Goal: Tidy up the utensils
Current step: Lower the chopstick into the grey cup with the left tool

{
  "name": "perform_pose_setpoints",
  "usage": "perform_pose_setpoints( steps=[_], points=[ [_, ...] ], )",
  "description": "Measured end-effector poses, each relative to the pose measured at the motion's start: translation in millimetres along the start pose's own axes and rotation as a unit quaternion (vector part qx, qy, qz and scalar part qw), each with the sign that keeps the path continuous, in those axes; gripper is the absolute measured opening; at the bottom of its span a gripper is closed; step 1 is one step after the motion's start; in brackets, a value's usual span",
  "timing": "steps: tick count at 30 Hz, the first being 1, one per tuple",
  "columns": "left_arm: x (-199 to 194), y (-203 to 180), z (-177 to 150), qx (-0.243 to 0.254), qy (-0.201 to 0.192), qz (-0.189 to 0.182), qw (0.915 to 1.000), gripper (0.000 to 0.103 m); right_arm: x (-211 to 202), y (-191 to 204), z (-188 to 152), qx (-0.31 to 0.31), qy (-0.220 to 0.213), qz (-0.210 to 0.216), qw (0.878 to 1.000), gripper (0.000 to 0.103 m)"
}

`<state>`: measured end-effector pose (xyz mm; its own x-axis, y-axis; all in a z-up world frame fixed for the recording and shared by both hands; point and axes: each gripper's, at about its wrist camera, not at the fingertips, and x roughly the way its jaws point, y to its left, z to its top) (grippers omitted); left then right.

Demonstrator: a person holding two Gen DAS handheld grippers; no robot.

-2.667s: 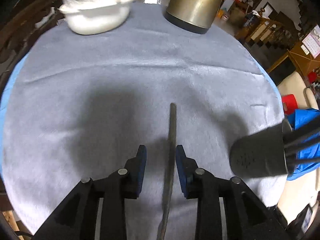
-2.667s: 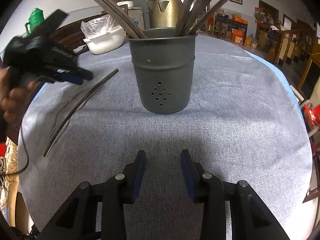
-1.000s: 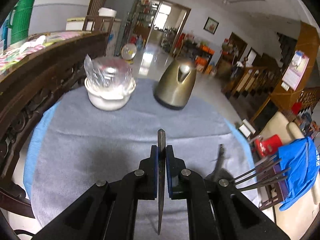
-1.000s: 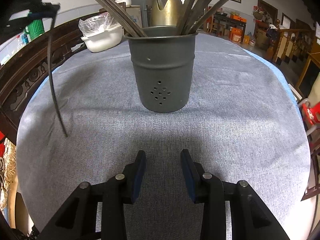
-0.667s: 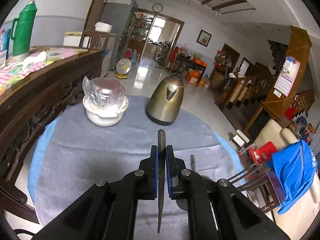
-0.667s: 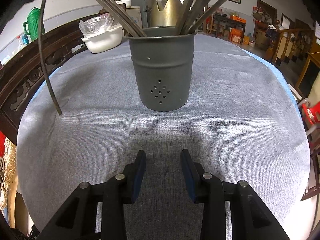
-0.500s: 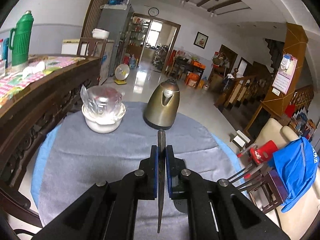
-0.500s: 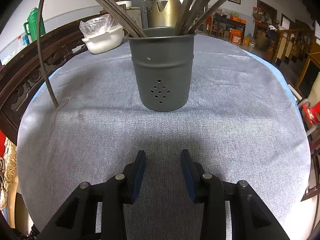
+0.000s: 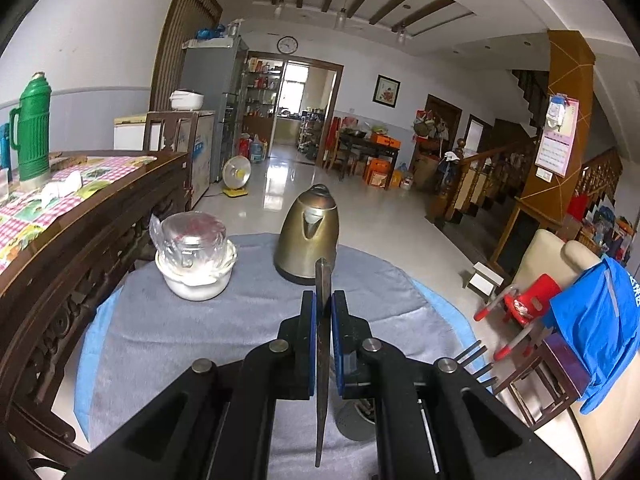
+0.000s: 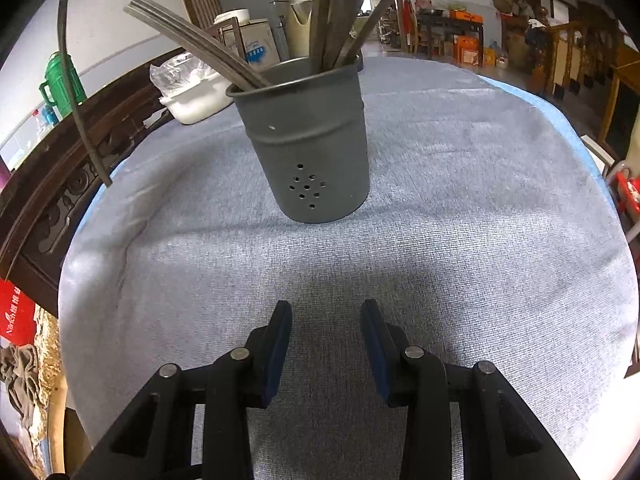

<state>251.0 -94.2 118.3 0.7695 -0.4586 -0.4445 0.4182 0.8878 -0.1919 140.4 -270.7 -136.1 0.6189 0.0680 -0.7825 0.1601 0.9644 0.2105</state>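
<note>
Utensil: a long, thin dark metal utensil (image 9: pixel 322 360) is clamped edge-on between the blue pads of the left gripper (image 9: pixel 323 304), its tip poking out past the fingertips and its other end hanging below them; the right wrist view shows it as a curved dark strip (image 10: pixel 76 92) in the air at far left, clear of the cloth.
Left gripper: closed tight on the utensil, held above the counter (image 9: pixel 180 332).
Holder: a grey metal utensil holder (image 10: pixel 308 144) with small drain holes stands upright mid-counter, with several more dark utensils (image 10: pixel 332 12) leaning in it (only a sliver of it shows under the left gripper).
Right gripper: the right gripper (image 10: pixel 326 316) sits low over the cloth near the holder, jaws partly apart with nothing between them.
Counter: round, covered by a grey-blue cloth (image 10: pixel 440 220).
Further back: a brass-coloured kettle (image 9: pixel 308 236) and a white bowl (image 9: pixel 196 276) topped with clear plastic wrap stand at the far edge.
</note>
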Motion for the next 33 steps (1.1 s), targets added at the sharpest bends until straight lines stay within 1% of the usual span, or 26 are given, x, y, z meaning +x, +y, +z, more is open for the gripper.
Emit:
perform_pose_setpoints(
  steps=[10, 20, 23, 33],
  points=[
    [-1.4, -22.4, 10.2, 0.013, -0.004, -0.009, 0.9999, 0.008, -2.5, -1.6, -2.1, 0.000, -0.006, 0.007, 1.000, 0.040],
    [2.6, -38.6, 28.9, 0.001, -0.022, -0.031, 0.9993, 0.008, -3.7, -1.4, -4.2, -0.004, -0.012, 0.010, 1.000, 0.040],
    [9.3, -43.1, 28.8, -0.005, -0.020, -0.037, 0.9991, 0.008, -3.6, -0.8, -4.6, -0.006, -0.014, 0.010, 1.000, 0.040],
    [37.3, -57.4, 19.5, -0.013, -0.011, -0.033, 0.9993, 0.008, -3.6, -2.1, -4.7, -0.009, -0.019, 0.016, 1.000, 0.040]
  ],
)
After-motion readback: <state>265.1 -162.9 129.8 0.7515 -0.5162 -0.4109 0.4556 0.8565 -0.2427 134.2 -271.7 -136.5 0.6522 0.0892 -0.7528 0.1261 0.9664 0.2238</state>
